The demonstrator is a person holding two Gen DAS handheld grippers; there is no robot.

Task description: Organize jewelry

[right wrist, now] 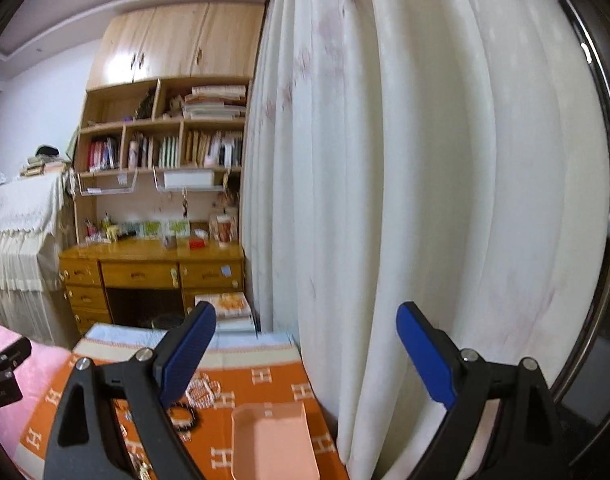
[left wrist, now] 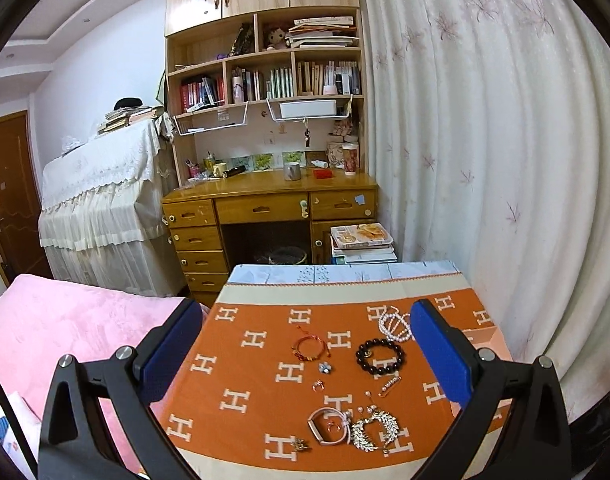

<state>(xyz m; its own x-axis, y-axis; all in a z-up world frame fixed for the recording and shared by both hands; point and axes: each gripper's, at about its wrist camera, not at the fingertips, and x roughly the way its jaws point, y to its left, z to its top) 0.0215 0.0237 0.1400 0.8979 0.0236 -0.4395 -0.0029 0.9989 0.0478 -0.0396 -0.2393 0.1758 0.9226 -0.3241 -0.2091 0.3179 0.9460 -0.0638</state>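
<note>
- Nearest your left tool [left wrist: 305, 360], at the near edge of the orange cloth [left wrist: 245, 364], lay the gold leaf-shaped piece [left wrist: 375, 432], with a pink band [left wrist: 325, 426] touching it on its left.
- Just left of the pink band, close to the cloth's near edge, sat a small gold brooch [left wrist: 301, 445].
- Beyond the leaf-shaped piece you had a slim hair clip [left wrist: 389, 385], a small ring [left wrist: 318, 385] and a little silver charm [left wrist: 325, 367].
- Farther back on the cloth lay the dark bead bracelet [left wrist: 380, 356]; the red cord bracelet [left wrist: 309, 347] was to its left, apart from it.
- Behind the dark bead bracelet, near the cloth's far right, the pearl strands [left wrist: 395, 324] lay partly hidden by one blue pad.
- Your left tool was released, its blue pads spread wide above the cloth and gripping nothing.
- Your right tool [right wrist: 305, 352] was also released, jaws wide apart and empty, held up in front of the white curtain [right wrist: 425, 180].
- In the right wrist view, a pink tray [right wrist: 273, 440] sat on the cloth, right of the dark bead bracelet and close against the curtain; the view was blurred.
- That cloth covered the worktop [left wrist: 345, 272], whose pale far end showed beyond it.
- Left of the cloth lay a pink blanket [left wrist: 65, 320].
</note>
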